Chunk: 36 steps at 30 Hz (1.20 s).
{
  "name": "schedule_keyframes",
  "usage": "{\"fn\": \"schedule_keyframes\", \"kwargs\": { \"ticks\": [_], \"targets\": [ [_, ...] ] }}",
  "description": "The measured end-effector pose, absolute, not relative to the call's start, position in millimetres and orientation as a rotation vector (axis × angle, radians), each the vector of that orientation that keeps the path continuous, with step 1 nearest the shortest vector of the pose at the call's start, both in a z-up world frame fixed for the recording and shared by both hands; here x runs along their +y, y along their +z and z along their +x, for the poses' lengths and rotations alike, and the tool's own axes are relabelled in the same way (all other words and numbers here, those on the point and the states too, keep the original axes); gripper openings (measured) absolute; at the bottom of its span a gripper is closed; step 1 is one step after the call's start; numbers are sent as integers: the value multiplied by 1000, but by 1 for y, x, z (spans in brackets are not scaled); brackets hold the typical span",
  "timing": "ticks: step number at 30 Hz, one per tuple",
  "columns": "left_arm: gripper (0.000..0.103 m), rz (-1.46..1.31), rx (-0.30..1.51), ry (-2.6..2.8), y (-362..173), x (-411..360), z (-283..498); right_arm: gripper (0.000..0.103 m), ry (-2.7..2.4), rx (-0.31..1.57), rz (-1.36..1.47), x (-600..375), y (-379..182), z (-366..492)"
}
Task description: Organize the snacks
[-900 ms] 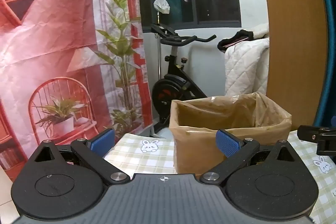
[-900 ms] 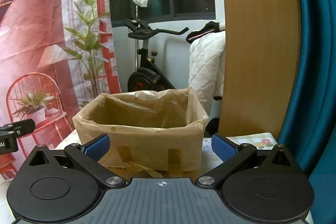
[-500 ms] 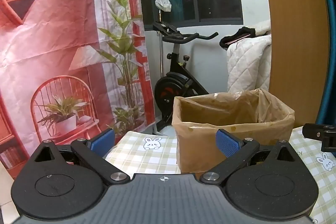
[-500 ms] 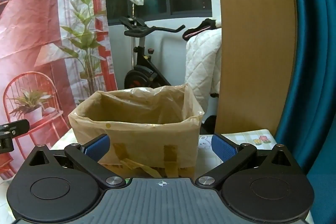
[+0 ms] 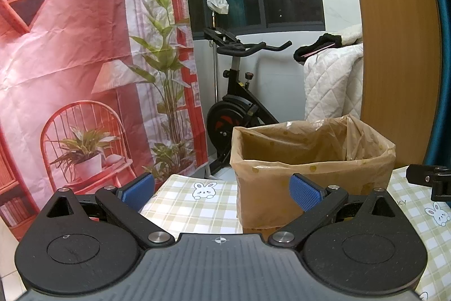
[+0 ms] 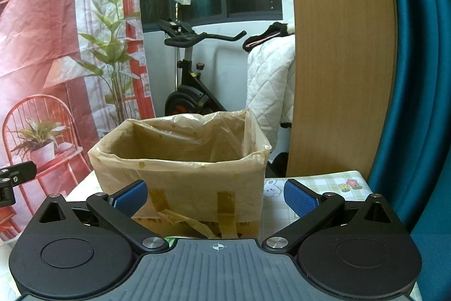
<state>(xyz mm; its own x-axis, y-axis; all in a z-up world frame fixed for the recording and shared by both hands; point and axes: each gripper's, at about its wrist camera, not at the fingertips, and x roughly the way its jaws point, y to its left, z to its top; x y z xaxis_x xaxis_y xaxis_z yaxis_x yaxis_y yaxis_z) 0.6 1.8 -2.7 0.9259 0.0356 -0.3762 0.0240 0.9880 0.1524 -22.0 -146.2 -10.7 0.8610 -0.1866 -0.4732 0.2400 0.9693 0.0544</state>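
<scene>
Left gripper (image 5: 221, 189) jaws wide, nothing held; plastic-lined cardboard box (image 5: 311, 168) ahead, right of centre, on checked tablecloth table (image 5: 191, 205). Right gripper (image 6: 215, 195) jaws wide, nothing held; box just ahead between the jaws' line.

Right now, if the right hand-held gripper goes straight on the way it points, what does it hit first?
Most likely the near wall of the bag-lined box, dead ahead of the open right hand-held gripper. Nothing is seen between them, though the depth is hard to judge.
</scene>
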Motion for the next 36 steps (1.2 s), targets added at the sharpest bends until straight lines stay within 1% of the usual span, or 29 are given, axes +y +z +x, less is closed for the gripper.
{"fn": "schedule_keyframes", "kwargs": {
  "ticks": [36],
  "targets": [
    [102,154,394,7,-5,2,0,103,-228,489,112,-147,-17,-20]
  ]
}}
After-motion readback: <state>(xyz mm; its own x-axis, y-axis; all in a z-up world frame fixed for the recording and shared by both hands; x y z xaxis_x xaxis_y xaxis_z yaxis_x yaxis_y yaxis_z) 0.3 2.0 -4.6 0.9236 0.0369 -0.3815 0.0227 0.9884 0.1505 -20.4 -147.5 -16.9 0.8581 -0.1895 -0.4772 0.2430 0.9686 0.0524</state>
